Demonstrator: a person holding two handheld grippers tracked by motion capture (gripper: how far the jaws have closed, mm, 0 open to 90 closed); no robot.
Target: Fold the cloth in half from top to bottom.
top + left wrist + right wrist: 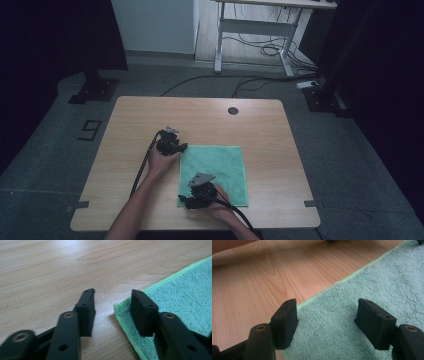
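A green terry towel [217, 167] lies flat on the wooden table [200, 115], right of centre. My left gripper [183, 148] is at the towel's far left corner, held low by a hand. In the left gripper view it [113, 293] is open, one jaw over bare wood, the other over the towel [180, 290], with the corner between them. My right gripper [183, 200] is at the near left corner. In the right gripper view it [327, 302] is open, its jaws straddling the edge of the towel [362, 277]. Neither holds anything.
A round cable hole [233, 110] sits near the table's far edge. Beyond the table stand a white desk frame [255, 30] with loose cables on the floor, and black stand bases [94, 90] at left and right. Bare wood surrounds the towel.
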